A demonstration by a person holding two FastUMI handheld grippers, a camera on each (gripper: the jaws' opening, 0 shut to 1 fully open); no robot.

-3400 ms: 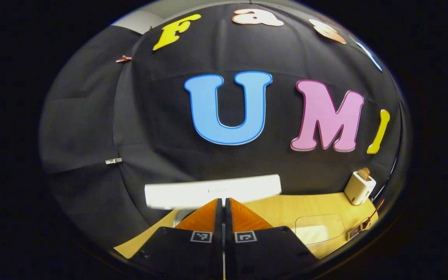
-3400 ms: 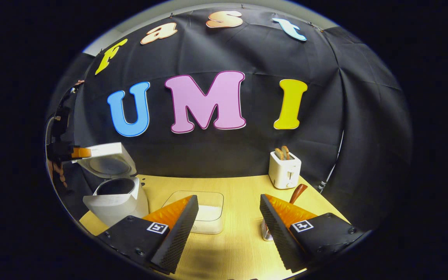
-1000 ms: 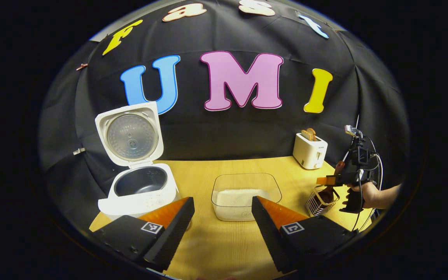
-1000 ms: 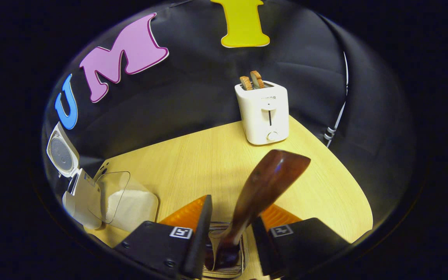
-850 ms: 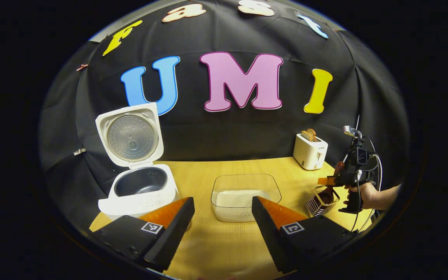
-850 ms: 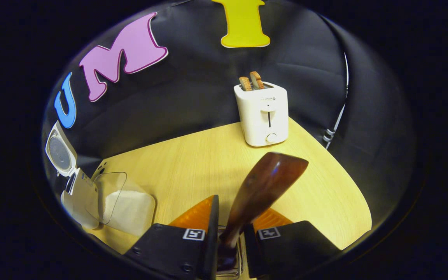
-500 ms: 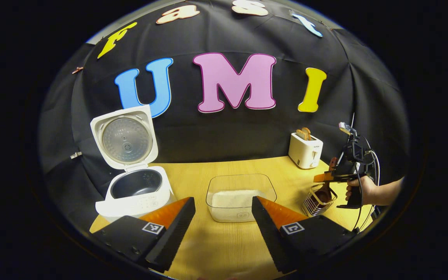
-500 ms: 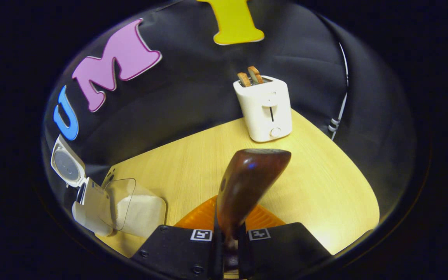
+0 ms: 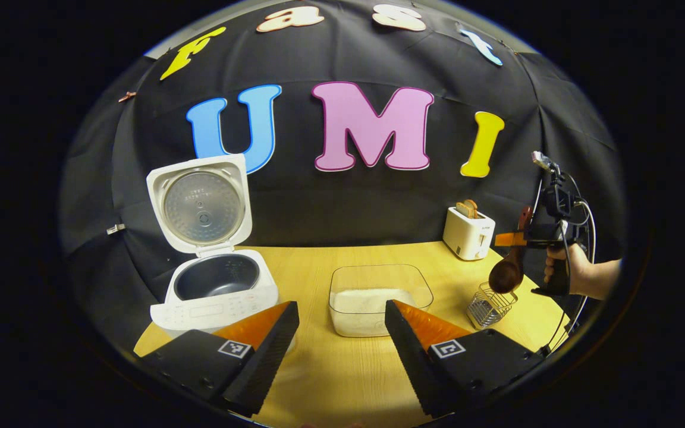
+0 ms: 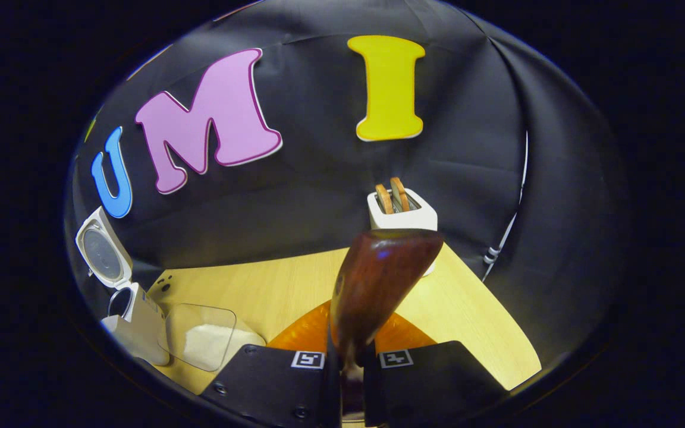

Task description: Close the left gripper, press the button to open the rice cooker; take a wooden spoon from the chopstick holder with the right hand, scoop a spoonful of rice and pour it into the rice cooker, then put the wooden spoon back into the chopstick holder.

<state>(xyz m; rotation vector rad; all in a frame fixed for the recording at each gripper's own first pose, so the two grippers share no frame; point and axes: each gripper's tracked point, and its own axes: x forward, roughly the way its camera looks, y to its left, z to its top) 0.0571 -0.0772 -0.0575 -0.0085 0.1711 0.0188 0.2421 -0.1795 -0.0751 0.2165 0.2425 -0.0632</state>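
Note:
The white rice cooker (image 9: 217, 291) stands at the table's left with its lid (image 9: 201, 202) up and its dark pot bare. My left gripper (image 9: 339, 324) hovers open near the table's front edge, nothing between its fingers. At the right, my right gripper (image 9: 512, 239) is shut on the dark wooden spoon (image 9: 506, 274), whose bowl hangs just above the wire chopstick holder (image 9: 489, 304). In the right gripper view the spoon's handle (image 10: 378, 291) sticks up between my right gripper (image 10: 347, 351) fingers. A clear container of rice (image 9: 378, 297) sits mid-table.
A white toaster (image 9: 468, 232) with bread slices stands at the back right by the wall, and its top (image 10: 401, 214) peeks from behind the spoon handle. A hand (image 9: 580, 270) holds the right gripper near the table's right edge. The rice container (image 10: 206, 342) lies left of that gripper.
My right gripper closed on the spoon handle and lifted the spoon up out of the chopstick holder. Earlier the left gripper was shut at the cooker; it has since opened and drawn back.

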